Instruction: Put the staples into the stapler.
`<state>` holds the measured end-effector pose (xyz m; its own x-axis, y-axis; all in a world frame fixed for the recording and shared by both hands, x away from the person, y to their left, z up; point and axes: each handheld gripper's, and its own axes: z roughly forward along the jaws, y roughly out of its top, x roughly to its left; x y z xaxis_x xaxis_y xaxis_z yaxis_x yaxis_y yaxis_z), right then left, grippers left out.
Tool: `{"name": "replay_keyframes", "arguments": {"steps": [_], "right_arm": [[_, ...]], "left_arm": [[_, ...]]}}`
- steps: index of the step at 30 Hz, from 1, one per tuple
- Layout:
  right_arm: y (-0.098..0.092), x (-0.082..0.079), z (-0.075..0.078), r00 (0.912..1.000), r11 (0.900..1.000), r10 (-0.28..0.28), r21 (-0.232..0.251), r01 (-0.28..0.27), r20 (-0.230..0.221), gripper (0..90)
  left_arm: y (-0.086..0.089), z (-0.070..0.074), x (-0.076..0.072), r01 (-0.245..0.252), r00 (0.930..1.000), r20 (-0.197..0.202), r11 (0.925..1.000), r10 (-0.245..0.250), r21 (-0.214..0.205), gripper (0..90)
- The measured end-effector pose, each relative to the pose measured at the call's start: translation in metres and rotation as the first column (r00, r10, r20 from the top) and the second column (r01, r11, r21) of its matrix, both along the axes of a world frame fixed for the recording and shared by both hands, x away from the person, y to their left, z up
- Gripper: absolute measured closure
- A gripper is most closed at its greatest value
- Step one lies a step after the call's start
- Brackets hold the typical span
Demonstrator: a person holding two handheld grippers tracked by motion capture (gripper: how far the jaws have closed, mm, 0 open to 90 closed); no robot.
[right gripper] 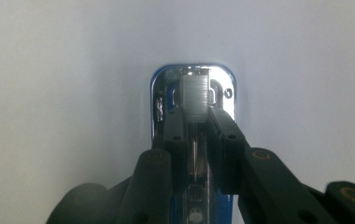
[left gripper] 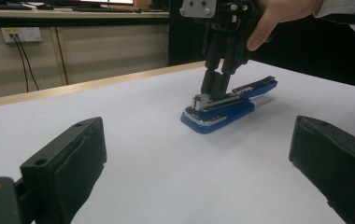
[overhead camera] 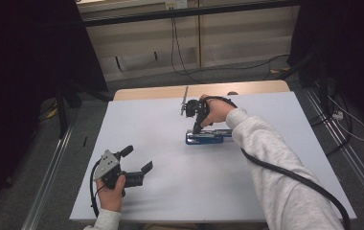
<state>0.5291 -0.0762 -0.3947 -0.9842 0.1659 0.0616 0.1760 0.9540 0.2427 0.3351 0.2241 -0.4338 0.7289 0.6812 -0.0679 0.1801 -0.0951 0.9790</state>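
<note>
No readable brand or label on anything I can see; no containers either. Landmark is the blue stapler [overhead camera: 209, 137]: it lies flat on the white table [overhead camera: 170, 191], toward the far side and a bit right of centre. Right gripper [overhead camera: 197, 128] comes down onto the stapler's left end from above, hand [overhead camera: 217, 111] behind it. From the right gripper view its jaws are nearly closed, one on each side of the stapler's metal top arm [right gripper: 195, 95], pressed against it, chrome base plate [right gripper: 159, 88] visible underneath. In the left gripper view the arm's front end sits low over the base. Left gripper [overhead camera: 139, 159] is well apart from the stapler, near-left of it by the table's near edge, jaws wide open, nothing between them. Beyond the stapler: wooden table edge [overhead camera: 170, 91], grey floor, pale wall panels, dangling cables [overhead camera: 175, 43], wall socket [left gripper: 20, 33]. Dark curtains on both sides.
</note>
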Motion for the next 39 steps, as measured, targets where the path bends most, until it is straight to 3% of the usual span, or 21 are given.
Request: {"name": "replay_keyframes", "arguments": {"steps": [3, 6, 7, 9, 13, 15, 17, 20, 21, 22, 24, 26, 27, 28, 30, 31, 32, 33, 36, 38, 39], "right_arm": [[0.001, 0.000, 0.000, 0.9999, 0.9999, -0.010, 0.008, 0.010, -0.002, 77.2], [0.001, -0.001, 0.000, 0.9996, 0.9993, -0.027, 0.026, 0.027, -0.011, 70.5], [0.001, -0.001, -0.001, 0.9997, 0.9992, -0.024, 0.032, 0.024, -0.003, 64.5], [-0.001, -0.001, 0.000, 0.9991, 0.9987, -0.039, 0.033, 0.039, 0.014, 63.8], [-0.016, -0.008, 0.009, 0.9958, 0.9895, -0.090, 0.115, 0.088, 0.017, 52.6], [-0.026, -0.012, 0.012, 0.9899, 0.9776, -0.138, 0.164, 0.132, 0.029, 44.1], [-0.039, -0.016, 0.014, 0.9846, 0.9632, -0.174, 0.212, 0.166, 0.019, 42.0], [-0.061, -0.024, 0.011, 0.9695, 0.9375, -0.242, 0.267, 0.223, 0.038, 31.4], [-0.061, -0.024, 0.011, 0.9695, 0.9375, -0.242, 0.267, 0.223, 0.038, 31.4], [-0.075, -0.030, 0.008, 0.9583, 0.9193, -0.283, 0.295, 0.260, 0.039, 25.9], [-0.087, -0.036, 0.003, 0.9444, 0.9022, -0.326, 0.313, 0.297, 0.043, 21.5], [-0.098, -0.043, 0.000, 0.9346, 0.8917, -0.352, 0.322, 0.318, 0.052, 18.2], [-0.098, -0.043, 0.000, 0.9346, 0.8917, -0.352, 0.322, 0.318, 0.052, 18.2], [-0.109, -0.050, -0.002, 0.9212, 0.8710, -0.386, 0.349, 0.346, 0.050, 15.5], [-0.119, -0.056, -0.003, 0.9044, 0.8502, -0.423, 0.369, 0.376, 0.054, 14.0], [-0.119, -0.056, -0.003, 0.9044, 0.8502, -0.423, 0.369, 0.376, 0.054, 14.0], [-0.127, -0.063, -0.004, 0.8966, 0.8373, -0.439, 0.387, 0.387, 0.055, 12.6], [-0.130, -0.065, -0.003, 0.8910, 0.8326, -0.450, 0.390, 0.393, 0.062, 12.3], [-0.142, -0.074, -0.004, 0.8717, 0.8025, -0.485, 0.430, 0.414, 0.067, 11.5], [-0.147, -0.079, -0.005, 0.8640, 0.7944, -0.499, 0.436, 0.423, 0.070, 11.2], [-0.149, -0.081, -0.006, 0.8641, 0.7939, -0.498, 0.440, 0.419, 0.075, 11.2]], "left_arm": [[0.000, 0.000, 0.000, -0.001, 1.0000, -0.001, 1.0000, 0.001, 0.003, 3.9], [0.000, 0.000, 0.000, 0.001, 1.0000, 0.000, 0.9999, -0.001, 0.012, 4.0], [0.001, 0.000, 0.000, 0.002, 1.0000, 0.000, 0.9999, -0.002, 0.012, 4.0], [0.000, 0.000, 0.001, 0.000, 1.0000, -0.002, 0.9999, 0.000, 0.011, 4.0], [-0.002, -0.001, 0.002, 0.004, 0.9999, -0.011, 0.9998, -0.004, 0.018, 3.9], [-0.005, -0.001, 0.004, 0.015, 0.9995, -0.030, 0.9998, -0.014, 0.013, 3.6], [-0.011, 0.000, 0.007, 0.036, 0.9973, -0.064, 0.9993, -0.035, 0.010, 3.6], [-0.017, 0.002, 0.013, 0.053, 0.9935, -0.102, 0.9985, -0.051, 0.015, 3.6], [-0.017, 0.002, 0.013, 0.053, 0.9935, -0.102, 0.9985, -0.051, 0.015, 3.5], [-0.022, 0.002, 0.017, 0.059, 0.9902, -0.128, 0.9981, -0.056, 0.019, 3.6], [-0.028, 0.003, 0.021, 0.067, 0.9863, -0.152, 0.9976, -0.064, 0.016, 3.5], [-0.033, 0.003, 0.024, 0.074, 0.9835, -0.167, 0.9971, -0.071, 0.015, 3.5], [-0.033, 0.003, 0.024, 0.074, 0.9835, -0.167, 0.9971, -0.071, 0.015, 3.5], [-0.037, 0.003, 0.027, 0.086, 0.9795, -0.185, 0.9959, -0.080, 0.028, 3.5], [-0.041, 0.002, 0.031, 0.096, 0.9767, -0.196, 0.9949, -0.088, 0.030, 3.4], [-0.041, 0.002, 0.031, 0.096, 0.9767, -0.196, 0.9949, -0.088, 0.030, 3.4], [-0.045, 0.002, 0.034, 0.100, 0.9762, -0.196, 0.9945, -0.091, 0.031, 3.4], [-0.047, 0.002, 0.036, 0.102, 0.9758, -0.197, 0.9945, -0.095, 0.025, 3.4], [-0.049, 0.003, 0.040, 0.101, 0.9753, -0.199, 0.9946, -0.095, 0.021, 3.2], [-0.052, 0.003, 0.043, 0.102, 0.9751, -0.200, 0.9945, -0.095, 0.023, 3.2], [-0.054, 0.002, 0.045, 0.107, 0.9742, -0.203, 0.9939, -0.098, 0.029, 3.2]]}}
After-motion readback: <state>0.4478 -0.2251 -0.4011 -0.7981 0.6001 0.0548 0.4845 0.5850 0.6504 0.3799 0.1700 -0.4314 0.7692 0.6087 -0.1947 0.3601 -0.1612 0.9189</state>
